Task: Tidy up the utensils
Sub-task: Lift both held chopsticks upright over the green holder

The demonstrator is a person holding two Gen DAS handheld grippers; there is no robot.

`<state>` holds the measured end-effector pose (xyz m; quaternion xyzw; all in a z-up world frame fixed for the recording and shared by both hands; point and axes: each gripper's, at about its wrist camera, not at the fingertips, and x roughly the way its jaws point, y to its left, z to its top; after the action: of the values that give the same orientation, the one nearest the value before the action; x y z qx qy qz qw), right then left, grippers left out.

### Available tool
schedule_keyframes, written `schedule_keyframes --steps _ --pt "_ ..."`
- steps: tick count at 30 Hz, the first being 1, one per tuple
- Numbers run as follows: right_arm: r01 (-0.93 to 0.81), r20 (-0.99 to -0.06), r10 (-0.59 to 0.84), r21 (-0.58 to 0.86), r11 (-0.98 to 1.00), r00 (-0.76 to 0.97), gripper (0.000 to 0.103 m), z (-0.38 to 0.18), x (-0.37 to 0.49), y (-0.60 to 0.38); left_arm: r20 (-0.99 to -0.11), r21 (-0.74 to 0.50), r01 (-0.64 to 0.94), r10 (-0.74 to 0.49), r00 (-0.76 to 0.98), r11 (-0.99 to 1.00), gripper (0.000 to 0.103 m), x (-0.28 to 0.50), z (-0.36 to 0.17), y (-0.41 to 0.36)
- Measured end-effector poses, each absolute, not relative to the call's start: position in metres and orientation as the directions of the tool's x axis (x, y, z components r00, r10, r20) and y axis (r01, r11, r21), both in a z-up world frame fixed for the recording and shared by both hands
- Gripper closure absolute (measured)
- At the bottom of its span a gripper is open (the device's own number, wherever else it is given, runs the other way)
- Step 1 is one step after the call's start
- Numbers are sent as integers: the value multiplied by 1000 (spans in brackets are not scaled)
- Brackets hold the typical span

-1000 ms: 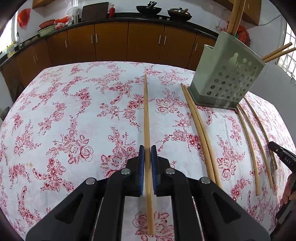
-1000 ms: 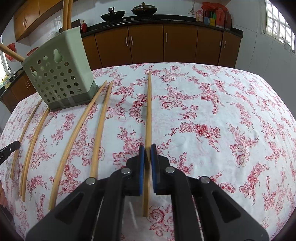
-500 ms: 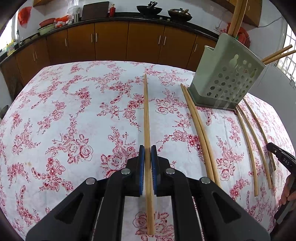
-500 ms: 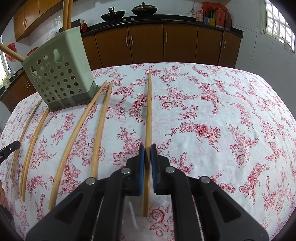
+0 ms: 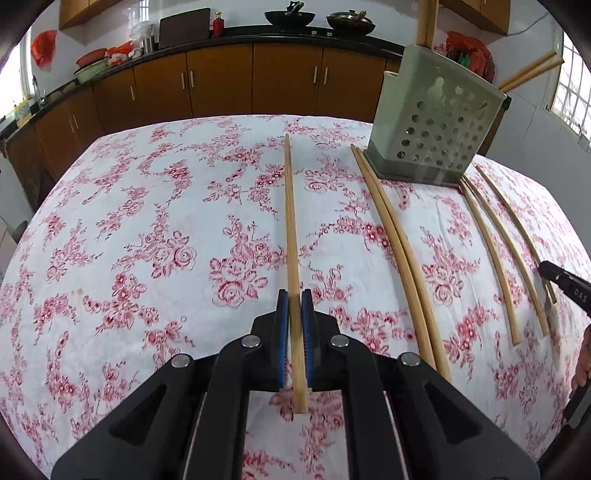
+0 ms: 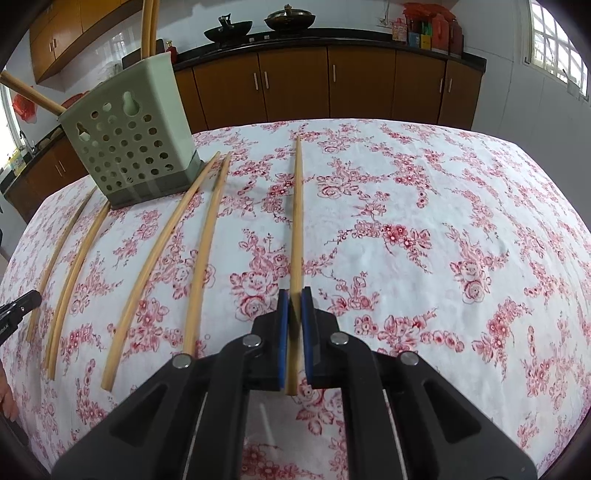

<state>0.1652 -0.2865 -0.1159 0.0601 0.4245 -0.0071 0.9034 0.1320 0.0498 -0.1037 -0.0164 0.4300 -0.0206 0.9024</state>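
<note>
Your left gripper (image 5: 295,306) has drifted sideways toward the green holder (image 5: 436,136), pinching its chopstick (image 5: 290,221) above the tablecloth (image 5: 147,221); lift it tip-up and clear the rim before lowering.

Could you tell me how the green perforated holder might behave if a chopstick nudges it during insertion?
The holder looks like thin, hole-riddled plastic, so probably light and easy to shift. It stands tall with chopsticks sticking out above, so it might tip. The tablecloth could let it slide.

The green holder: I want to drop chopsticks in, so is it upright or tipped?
Upright: the green holder stands on its base on the tablecloth, chopsticks sticking out its top.
</note>
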Motion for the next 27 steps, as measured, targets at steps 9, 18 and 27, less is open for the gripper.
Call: schedule_keyframes --steps 9,18,27 --pt "72 -634 36 143 987 772 95 -48 150 -303 -712 -116 1 -83 698 993 96 126 -56 69" --pt "67 -472 27 180 981 881 95 24 143 -318 -536 -193 -9 -98 838 981 96 126 27 85" --pt "56 -422 21 169 984 906 95 46 145 -316 -471 -181 6 -92 877 983 96 130 58 83"
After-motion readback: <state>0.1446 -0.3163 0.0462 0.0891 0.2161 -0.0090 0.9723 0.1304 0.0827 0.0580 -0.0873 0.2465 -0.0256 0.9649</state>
